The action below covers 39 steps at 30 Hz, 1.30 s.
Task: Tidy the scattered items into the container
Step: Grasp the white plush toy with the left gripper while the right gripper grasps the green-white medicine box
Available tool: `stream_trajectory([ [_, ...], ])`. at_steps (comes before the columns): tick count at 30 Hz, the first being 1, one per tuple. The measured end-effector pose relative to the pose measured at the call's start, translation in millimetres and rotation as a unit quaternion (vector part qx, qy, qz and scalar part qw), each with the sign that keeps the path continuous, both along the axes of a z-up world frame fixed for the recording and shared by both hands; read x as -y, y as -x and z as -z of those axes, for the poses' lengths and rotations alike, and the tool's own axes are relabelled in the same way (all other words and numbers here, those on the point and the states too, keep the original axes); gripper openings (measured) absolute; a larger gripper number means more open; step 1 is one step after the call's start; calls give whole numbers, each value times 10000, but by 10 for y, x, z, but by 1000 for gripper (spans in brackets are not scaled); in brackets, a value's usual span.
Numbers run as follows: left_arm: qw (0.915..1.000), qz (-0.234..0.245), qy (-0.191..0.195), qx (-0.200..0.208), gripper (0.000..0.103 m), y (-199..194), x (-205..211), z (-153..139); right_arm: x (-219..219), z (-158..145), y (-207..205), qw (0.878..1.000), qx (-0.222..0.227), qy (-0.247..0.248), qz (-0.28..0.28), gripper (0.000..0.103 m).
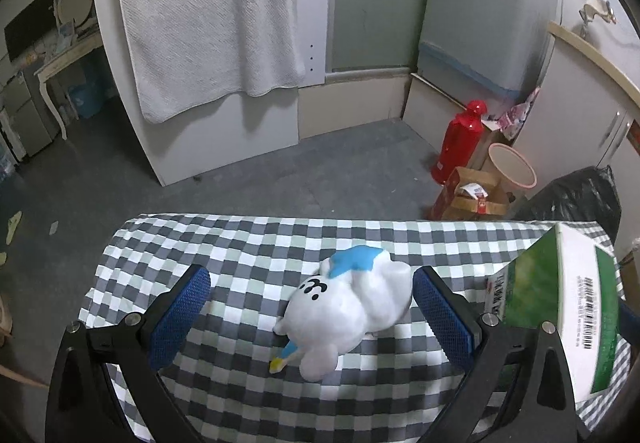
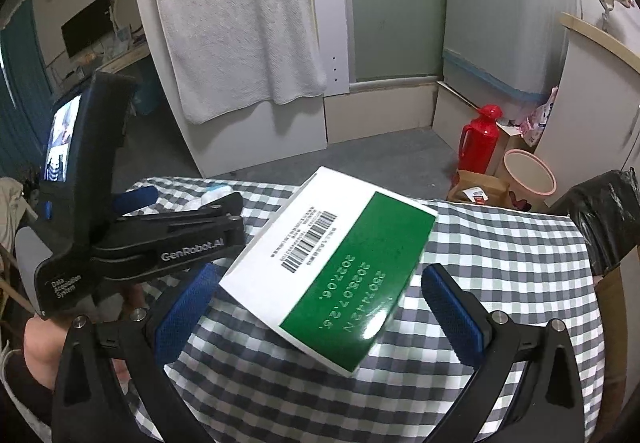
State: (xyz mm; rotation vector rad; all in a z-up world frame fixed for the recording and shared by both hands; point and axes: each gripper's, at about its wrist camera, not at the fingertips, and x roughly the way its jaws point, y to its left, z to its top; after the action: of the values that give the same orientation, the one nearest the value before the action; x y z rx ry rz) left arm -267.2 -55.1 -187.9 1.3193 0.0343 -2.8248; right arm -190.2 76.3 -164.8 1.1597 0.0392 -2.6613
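Observation:
A white plush toy [image 1: 348, 307] with a blue patch lies on the checked tablecloth [image 1: 248, 243]. My left gripper [image 1: 312, 311] is open with its blue pads on either side of the toy, the right pad close to it. A green and white box [image 2: 332, 271] with a barcode lies tilted on the cloth between the open blue pads of my right gripper [image 2: 320, 307], and I cannot tell whether they touch it. The box also shows at the right in the left wrist view [image 1: 560, 303]. The left gripper's body [image 2: 152, 239] shows at the left of the right wrist view.
Beyond the table on the floor stand a red thermos [image 1: 460, 139], a pink bin [image 1: 512, 167], a cardboard box [image 1: 472, 195] and a black bag [image 1: 580, 199]. A white towel [image 1: 208, 15] hangs on a white cabinet behind.

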Motion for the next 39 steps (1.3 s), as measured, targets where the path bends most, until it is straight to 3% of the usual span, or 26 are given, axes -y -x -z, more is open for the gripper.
stream_trajectory([
  [6, 9999, 22, -34, 134, 102, 43, 48, 92, 77, 73, 15, 9999, 53, -86, 136, 103],
  [11, 9996, 132, 110, 234, 80, 38, 10, 153, 97, 130, 20, 9993, -4, -179, 313, 103],
  [16, 9993, 141, 132, 319, 65, 40, 1, 193, 92, 165, 24, 9990, -28, -216, 382, 102],
  [39, 10000, 7, 72, 25, 64, -168, 107, -13, 10, 161, -124, 9990, -111, -178, 405, 93],
])
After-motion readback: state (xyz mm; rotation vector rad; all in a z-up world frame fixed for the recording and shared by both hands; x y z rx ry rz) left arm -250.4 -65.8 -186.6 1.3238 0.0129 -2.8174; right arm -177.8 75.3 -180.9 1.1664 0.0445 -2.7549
